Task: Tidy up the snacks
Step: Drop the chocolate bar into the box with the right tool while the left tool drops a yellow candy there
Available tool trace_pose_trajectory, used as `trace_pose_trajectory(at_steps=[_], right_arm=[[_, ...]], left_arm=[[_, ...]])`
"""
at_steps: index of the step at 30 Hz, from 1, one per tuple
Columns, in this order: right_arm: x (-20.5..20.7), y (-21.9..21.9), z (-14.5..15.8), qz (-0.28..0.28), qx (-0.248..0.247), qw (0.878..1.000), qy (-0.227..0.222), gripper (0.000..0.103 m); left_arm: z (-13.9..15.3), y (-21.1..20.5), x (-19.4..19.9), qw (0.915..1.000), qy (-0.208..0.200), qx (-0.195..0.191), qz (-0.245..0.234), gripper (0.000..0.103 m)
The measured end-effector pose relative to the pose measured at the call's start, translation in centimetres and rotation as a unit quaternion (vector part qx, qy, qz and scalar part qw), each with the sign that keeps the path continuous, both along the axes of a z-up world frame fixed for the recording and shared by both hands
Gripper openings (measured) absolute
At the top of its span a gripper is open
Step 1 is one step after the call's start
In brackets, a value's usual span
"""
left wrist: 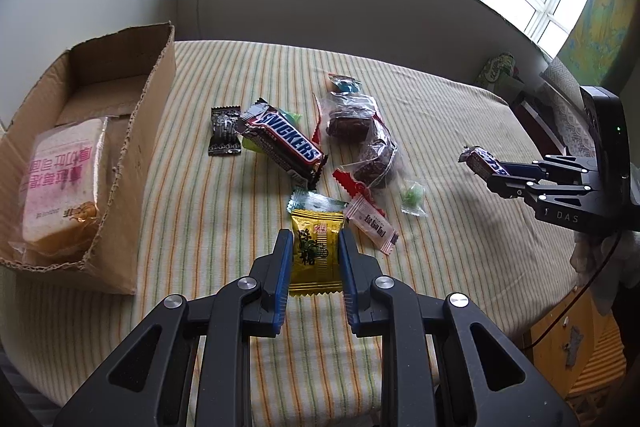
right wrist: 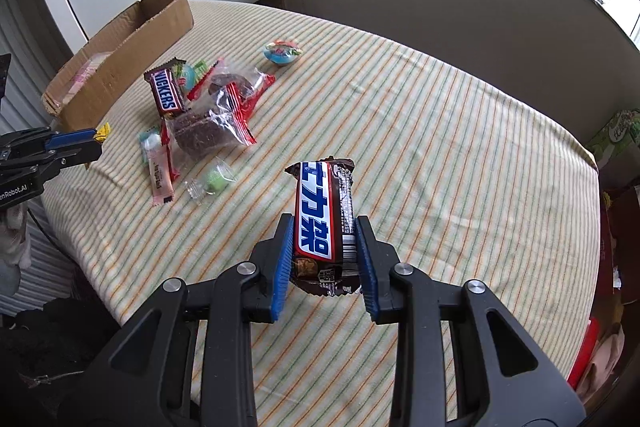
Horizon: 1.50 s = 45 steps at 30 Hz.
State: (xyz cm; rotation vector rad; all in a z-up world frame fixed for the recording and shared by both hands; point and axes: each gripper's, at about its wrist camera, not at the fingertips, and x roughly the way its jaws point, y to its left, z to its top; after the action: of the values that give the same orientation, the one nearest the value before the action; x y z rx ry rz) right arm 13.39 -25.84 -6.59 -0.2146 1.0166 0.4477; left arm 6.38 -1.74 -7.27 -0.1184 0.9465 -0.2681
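Left wrist view: the left gripper point(left wrist: 316, 255) holds the yellow candy point(left wrist: 317, 251), box point(left wrist: 132, 131) up-left and nearer; the right gripper point(right wrist: 325, 259) clamps a chocolate bar point(right wrist: 324, 223) lengthwise.

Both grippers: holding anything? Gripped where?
Left gripper pinches the yellow candy packet across its middle, by the side edges. Right gripper clamps the Snickers bar with Chinese lettering near its lower end.

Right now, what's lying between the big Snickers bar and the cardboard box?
A small black candy packet lies between Snickers bar and cardboard box, in the left wrist view.
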Motion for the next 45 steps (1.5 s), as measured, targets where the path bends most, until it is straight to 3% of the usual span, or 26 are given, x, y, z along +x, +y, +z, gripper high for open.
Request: trace_pose_trajectory(at_steps=[10,17,30,45], right_arm=[[1.3,7.1,5.3,0.051,0.033,0.997,-0.044,0.031],[3.6,13.4,7.0,0.092,0.043,0.993,-0.056,0.031],[7.2,24.8,6.5,0.148,0.042,0.987,-0.049,0.031],[9.0,32.3,4.0,0.178,0.040,0.983,-0.017,0.031]], left_arm=[[2.5,4.8,0.9,0.9988,-0.028,-0.010,0.038,0.021],[3.6,9.9,1.6,0.9954,-0.043,-0.008,0.085,0.021],[2.8,17.3,3.3,0.9879,-0.039,-0.004,0.150,0.021],[1.6,19.9,3.8,0.9853,-0.025,-0.011,0.168,0.021]])
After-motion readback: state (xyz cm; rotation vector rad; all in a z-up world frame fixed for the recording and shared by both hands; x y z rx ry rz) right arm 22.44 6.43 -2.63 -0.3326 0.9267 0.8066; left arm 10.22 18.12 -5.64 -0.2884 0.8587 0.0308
